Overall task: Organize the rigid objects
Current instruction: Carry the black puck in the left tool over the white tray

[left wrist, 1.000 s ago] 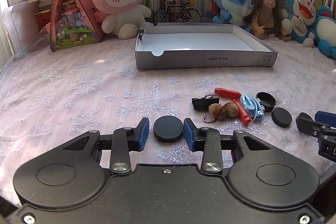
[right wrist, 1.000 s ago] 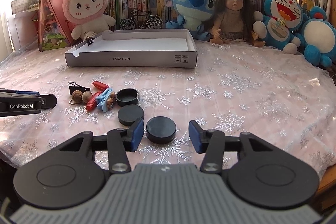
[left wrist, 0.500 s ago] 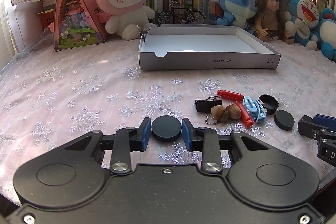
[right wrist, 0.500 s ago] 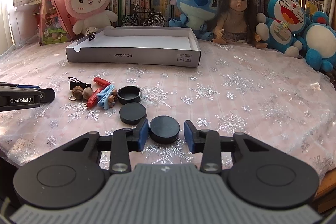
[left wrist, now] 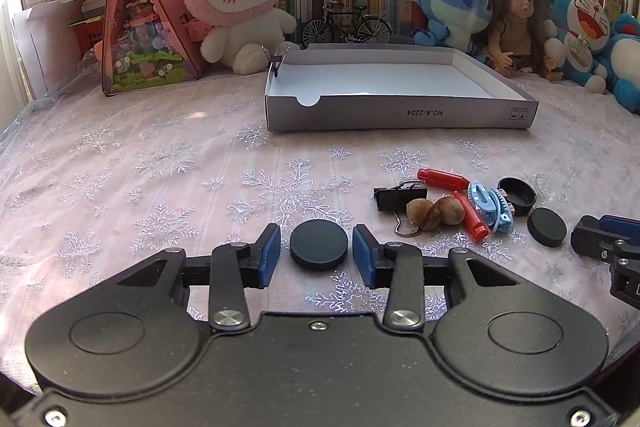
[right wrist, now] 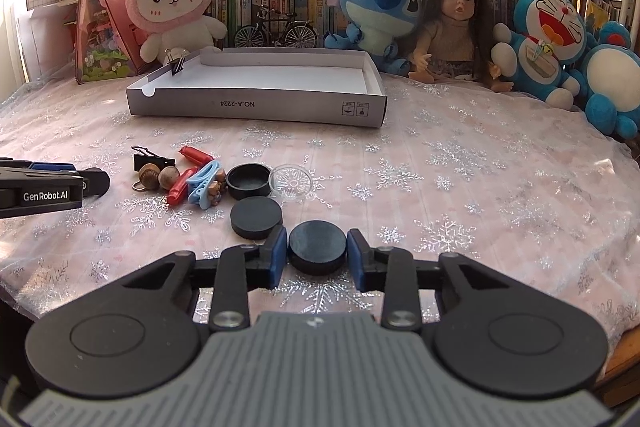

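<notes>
The left gripper [left wrist: 313,251] sits low over the snowflake-patterned desk [left wrist: 160,167] with a flat black disc [left wrist: 319,245] between its blue pads. Its jaws are narrow and have just been opening; a thin gap shows on each side of the disc, so the pads are not pressing it.

The right gripper [right wrist: 317,254] has its jaws closing in on a second black disc [right wrist: 317,247]. The left pad touches the disc's edge and the right pad looks to be at its rim, so the disc appears clamped. A third black disc [right wrist: 256,217] lies just beyond, near the left pad.

Farther out on the desk is a small heap: a black binder clip [right wrist: 154,159], two brown nuts [right wrist: 158,177], two red cylinders [right wrist: 195,155], a light blue hair claw [right wrist: 204,183], a black open lid [right wrist: 249,180] and a clear round dish [right wrist: 291,182] touching it on the right.

The grey cardboard tray [right wrist: 256,105] stands at the far side of the desk, white inside, with a binder clip [right wrist: 177,65] clamped on its left rim. Behind it sit plush toys, a doll and a row of books.
</notes>
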`<state>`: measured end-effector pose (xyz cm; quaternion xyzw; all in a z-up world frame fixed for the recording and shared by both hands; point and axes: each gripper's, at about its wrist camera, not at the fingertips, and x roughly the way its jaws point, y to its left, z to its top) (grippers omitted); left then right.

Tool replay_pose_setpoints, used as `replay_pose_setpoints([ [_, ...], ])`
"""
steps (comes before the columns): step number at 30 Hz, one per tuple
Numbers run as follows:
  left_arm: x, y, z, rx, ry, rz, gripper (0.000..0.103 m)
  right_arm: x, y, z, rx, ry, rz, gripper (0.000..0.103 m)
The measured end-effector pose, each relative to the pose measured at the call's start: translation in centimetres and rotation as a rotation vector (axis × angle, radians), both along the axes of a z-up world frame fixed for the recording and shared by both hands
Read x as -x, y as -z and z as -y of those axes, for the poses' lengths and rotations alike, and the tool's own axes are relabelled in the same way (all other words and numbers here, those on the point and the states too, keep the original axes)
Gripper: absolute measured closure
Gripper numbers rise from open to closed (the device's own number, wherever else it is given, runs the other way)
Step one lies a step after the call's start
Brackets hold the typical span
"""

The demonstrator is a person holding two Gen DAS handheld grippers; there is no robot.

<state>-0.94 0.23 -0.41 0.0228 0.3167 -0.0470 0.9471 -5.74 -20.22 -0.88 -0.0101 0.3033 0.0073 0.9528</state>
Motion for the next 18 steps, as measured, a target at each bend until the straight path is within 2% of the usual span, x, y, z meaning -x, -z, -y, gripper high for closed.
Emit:
replay_pose_setpoints([
  [1,0.0,-0.1,-0.1,0.006,0.006,-0.001,0.072,-0.1,0.0,0.0,-0.001,0.000,-0.001,0.065],
  [11,-0.9,-2.6,-0.3,0.036,0.062,0.033,0.073,-1.9,-1.2,0.5,-0.028,-0.016,-0.013,0.065],
  [18,-3.8,-5.2,-1.4,0.179,0.095,-0.021,0.073,-4.7,-2.6,0.6,-0.080,-0.051,-0.033,0.065],
])
